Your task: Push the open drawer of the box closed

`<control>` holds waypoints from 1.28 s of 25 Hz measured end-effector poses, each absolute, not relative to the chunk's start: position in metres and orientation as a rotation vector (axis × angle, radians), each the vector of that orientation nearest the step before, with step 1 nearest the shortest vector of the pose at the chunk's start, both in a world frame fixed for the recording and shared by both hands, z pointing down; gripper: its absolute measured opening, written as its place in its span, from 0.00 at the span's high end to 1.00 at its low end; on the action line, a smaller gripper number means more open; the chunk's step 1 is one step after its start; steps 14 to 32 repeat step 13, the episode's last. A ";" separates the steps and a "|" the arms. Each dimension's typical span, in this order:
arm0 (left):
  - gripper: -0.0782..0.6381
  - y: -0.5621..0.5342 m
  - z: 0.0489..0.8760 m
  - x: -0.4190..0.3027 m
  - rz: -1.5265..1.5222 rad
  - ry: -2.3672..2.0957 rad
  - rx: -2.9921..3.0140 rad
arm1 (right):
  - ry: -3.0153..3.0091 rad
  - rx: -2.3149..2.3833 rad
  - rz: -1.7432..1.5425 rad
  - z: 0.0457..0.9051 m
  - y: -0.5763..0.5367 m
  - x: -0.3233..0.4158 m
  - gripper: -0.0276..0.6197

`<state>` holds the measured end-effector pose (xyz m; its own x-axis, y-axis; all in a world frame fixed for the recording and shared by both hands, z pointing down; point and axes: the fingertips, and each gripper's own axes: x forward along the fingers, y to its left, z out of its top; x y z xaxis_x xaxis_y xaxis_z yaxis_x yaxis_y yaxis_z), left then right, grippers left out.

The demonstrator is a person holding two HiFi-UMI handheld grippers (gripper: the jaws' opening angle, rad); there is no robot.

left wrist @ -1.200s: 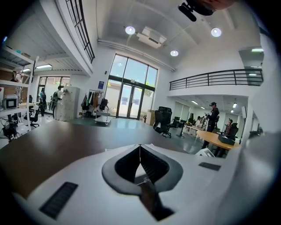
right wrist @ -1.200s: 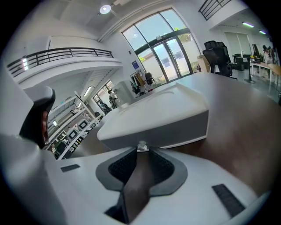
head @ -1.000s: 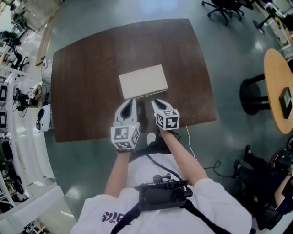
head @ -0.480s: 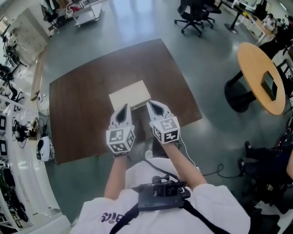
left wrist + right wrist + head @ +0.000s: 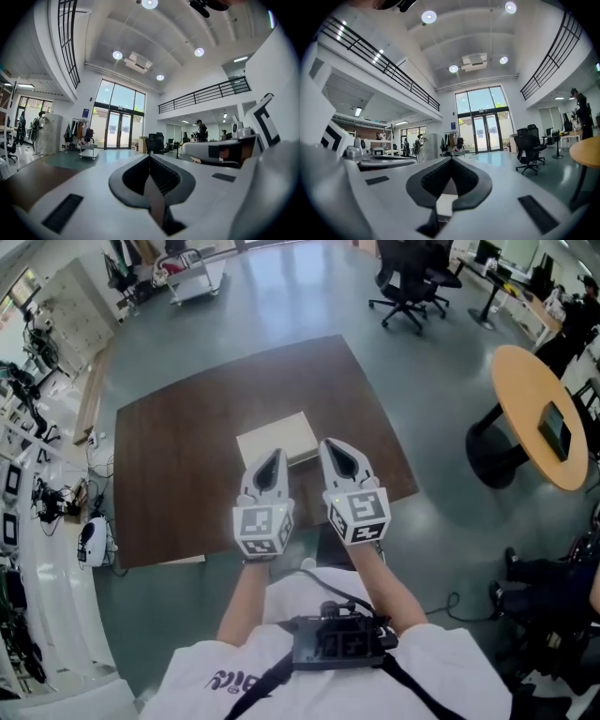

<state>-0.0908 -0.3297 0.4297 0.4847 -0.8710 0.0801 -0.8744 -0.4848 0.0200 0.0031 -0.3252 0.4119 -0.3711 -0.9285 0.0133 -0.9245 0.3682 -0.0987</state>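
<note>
A pale cream box [image 5: 275,437] lies in the middle of the dark brown table [image 5: 178,465]. Both grippers cover its near side, so its drawer is hidden. My left gripper [image 5: 273,455] and right gripper [image 5: 336,444] are held side by side above the table, between me and the box. Both look out level into the room rather than down at the box. In the left gripper view the left gripper [image 5: 150,158] has its tips together with nothing between them. The right gripper [image 5: 451,159] is likewise shut and holds nothing.
A round orange table [image 5: 539,413] stands at the right. Office chairs [image 5: 412,277] are beyond the table and a white cart [image 5: 192,273] is at the far left. Cluttered shelves [image 5: 28,427] line the left wall. The table's near edge is just in front of me.
Both grippers have risen from the box's near side toward the camera and now look larger. The right gripper's jaws have closed. The head view has shifted.
</note>
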 end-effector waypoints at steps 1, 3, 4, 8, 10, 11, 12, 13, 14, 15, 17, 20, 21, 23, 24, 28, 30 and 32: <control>0.88 -0.329 0.430 -0.092 0.089 -1.569 2.656 | 2.563 -1.729 -0.120 0.410 -0.325 0.001 0.95; 0.88 -0.327 0.428 -0.097 0.077 -1.586 2.655 | 2.571 -1.710 -0.099 0.408 -0.324 -0.007 0.95; 0.88 -0.327 0.427 -0.100 0.070 -1.593 2.654 | 2.576 -1.700 -0.095 0.407 -0.324 -0.012 0.95; 0.88 -0.323 0.422 -0.117 0.058 -1.622 2.639 | 2.601 -1.675 -0.093 0.406 -0.323 -0.032 0.95; 0.88 -0.323 0.422 -0.127 0.050 -1.636 2.628 | 2.613 -1.667 -0.092 0.407 -0.323 -0.041 0.95; 0.88 -0.323 0.422 -0.132 0.045 -1.643 2.623 | 2.618 -1.663 -0.090 0.408 -0.323 -0.045 0.95; 0.88 -0.322 0.423 -0.137 0.040 -1.651 2.618 | 2.623 -1.659 -0.088 0.409 -0.323 -0.049 0.95; 0.88 -0.322 0.423 -0.142 0.035 -1.659 2.612 | 2.628 -1.655 -0.087 0.410 -0.323 -0.054 0.95; 0.88 -0.322 0.423 -0.142 0.035 -1.659 2.612 | 2.628 -1.655 -0.087 0.410 -0.323 -0.054 0.95; 0.88 -0.322 0.423 -0.142 0.035 -1.659 2.612 | 2.628 -1.655 -0.087 0.410 -0.323 -0.054 0.95; 0.88 -0.322 0.423 -0.142 0.035 -1.659 2.612 | 2.628 -1.655 -0.087 0.410 -0.323 -0.054 0.95; 0.88 -0.322 0.423 -0.142 0.035 -1.659 2.612 | 2.628 -1.655 -0.087 0.410 -0.323 -0.054 0.95; 0.88 -0.322 0.423 -0.142 0.035 -1.659 2.612 | 2.628 -1.655 -0.087 0.410 -0.323 -0.054 0.95; 0.88 -0.322 0.423 -0.142 0.035 -1.659 2.612 | 2.628 -1.655 -0.087 0.410 -0.323 -0.054 0.95; 0.88 -0.322 0.423 -0.142 0.035 -1.659 2.612 | 2.628 -1.655 -0.087 0.410 -0.323 -0.054 0.95; 0.88 -0.322 0.423 -0.142 0.035 -1.659 2.612 | 2.628 -1.655 -0.087 0.410 -0.323 -0.054 0.95; 0.88 -0.322 0.423 -0.142 0.035 -1.659 2.612 | 2.628 -1.655 -0.087 0.410 -0.323 -0.054 0.95; 0.88 -0.322 0.423 -0.142 0.035 -1.659 2.612 | 2.628 -1.655 -0.087 0.410 -0.323 -0.054 0.95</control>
